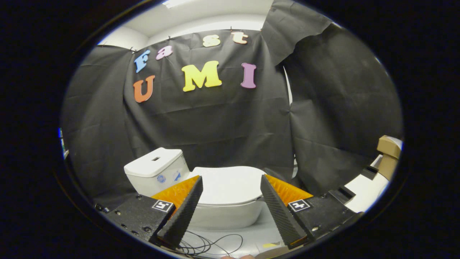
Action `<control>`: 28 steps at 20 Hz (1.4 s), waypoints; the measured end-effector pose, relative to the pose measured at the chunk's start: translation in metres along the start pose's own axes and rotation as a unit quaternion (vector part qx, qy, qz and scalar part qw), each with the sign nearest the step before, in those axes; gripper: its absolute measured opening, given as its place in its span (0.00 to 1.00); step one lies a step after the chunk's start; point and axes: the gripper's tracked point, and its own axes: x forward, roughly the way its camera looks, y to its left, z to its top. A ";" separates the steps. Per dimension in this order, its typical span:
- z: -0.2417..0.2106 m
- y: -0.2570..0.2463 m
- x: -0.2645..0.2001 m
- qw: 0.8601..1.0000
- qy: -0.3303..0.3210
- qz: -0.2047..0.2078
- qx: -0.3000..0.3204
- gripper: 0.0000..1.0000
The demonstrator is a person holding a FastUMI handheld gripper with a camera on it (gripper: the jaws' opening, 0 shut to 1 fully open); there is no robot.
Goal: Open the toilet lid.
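Observation:
A white toilet (230, 212) stands on the floor ahead of me, its lid (230, 187) lying flat and closed on the bowl. Its white tank (156, 171) rises behind the bowl, to the left. My gripper (231, 181) is open, with nothing between its fingers. The two black ribbed fingers (185, 212) frame the lid from the near side, and the lid's front rim shows in the gap between them. The fingertips look short of the lid, not touching it.
Thin black cables (208, 244) lie coiled on the pale floor just below the fingers. A cardboard box (388, 154) and a white surface (366, 190) sit off to the right. Black cloth hangs close behind the toilet.

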 end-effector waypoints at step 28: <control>-0.071 -0.094 0.178 0.978 0.204 -0.047 0.012 1.00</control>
